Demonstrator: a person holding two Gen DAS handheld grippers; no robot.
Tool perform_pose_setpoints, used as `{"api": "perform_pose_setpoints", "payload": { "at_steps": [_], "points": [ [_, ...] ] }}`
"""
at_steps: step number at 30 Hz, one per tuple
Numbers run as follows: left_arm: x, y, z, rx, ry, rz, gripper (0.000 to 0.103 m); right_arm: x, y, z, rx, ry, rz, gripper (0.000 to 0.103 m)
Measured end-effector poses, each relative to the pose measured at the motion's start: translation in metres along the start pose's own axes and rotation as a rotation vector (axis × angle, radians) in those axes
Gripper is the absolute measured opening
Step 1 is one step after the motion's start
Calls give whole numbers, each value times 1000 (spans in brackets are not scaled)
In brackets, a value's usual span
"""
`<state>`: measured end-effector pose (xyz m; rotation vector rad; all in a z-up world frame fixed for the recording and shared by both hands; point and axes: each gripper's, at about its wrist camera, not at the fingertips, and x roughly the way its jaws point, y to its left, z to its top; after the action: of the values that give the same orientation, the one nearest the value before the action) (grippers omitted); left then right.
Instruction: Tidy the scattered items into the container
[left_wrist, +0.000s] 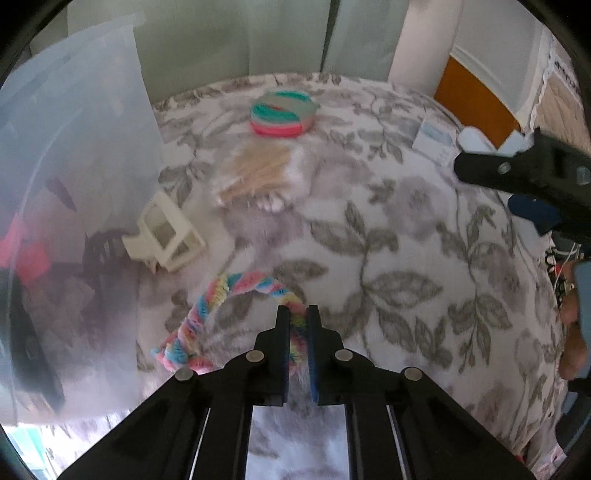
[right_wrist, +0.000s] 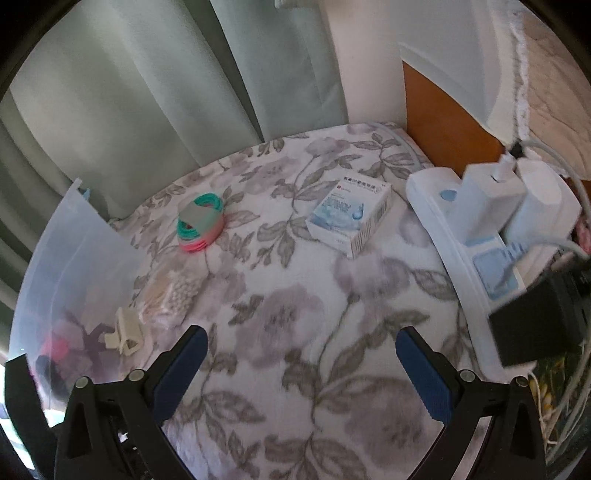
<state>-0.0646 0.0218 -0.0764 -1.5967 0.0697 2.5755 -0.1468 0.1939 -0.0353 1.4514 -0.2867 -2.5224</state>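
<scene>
**Left hand-held gripper pinched rainbow scrunchie beside bin**

The left hand-held gripper (left_wrist: 298, 314) was pressed together on a pastel rainbow scrunchie (left_wrist: 225, 295), a fuzzy twisted loop in pink, blue, yellow and green. The loop hung out to the left of the fingers, over the floral worktop (left_wrist: 406, 258), just beside the translucent plastic container (left_wrist: 74, 166). Dark and pink items showed blurred through the container wall.

The right hand-held gripper (right_wrist: 301, 354) was spread wide, nothing between its blue pads (right_wrist: 183, 373). Scattered on the cloth: a cream claw hair clip (right_wrist: 123, 332) touching the container, a bag of cotton swabs (right_wrist: 168, 295), a stack of teal and pink hair ties (right_wrist: 201, 221), and a white-blue medicine box (right_wrist: 349, 218). A white power strip (right_wrist: 480, 229) with plugged chargers sat at the right edge.
</scene>
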Motion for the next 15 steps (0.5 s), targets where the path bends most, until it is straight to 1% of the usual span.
{"api": "perform_pose_setpoints", "payload": {
  "at_steps": [5, 9, 12, 15],
  "points": [
    [-6, 4, 22, -6, -74, 5, 7, 14, -1, 11, 0, 5, -8, 103],
    [-6, 9, 44, -16, -134, 28, 7, 20, -3, 15, -5, 7, -11, 103],
    [2, 11, 59, -25, -157, 44, 7, 24, -3, 17, -10, 11, -13, 103],
    [14, 17, 73, -55, -164, 57, 8, 29, -3, 20, -17, 14, -16, 103]
  ]
}}
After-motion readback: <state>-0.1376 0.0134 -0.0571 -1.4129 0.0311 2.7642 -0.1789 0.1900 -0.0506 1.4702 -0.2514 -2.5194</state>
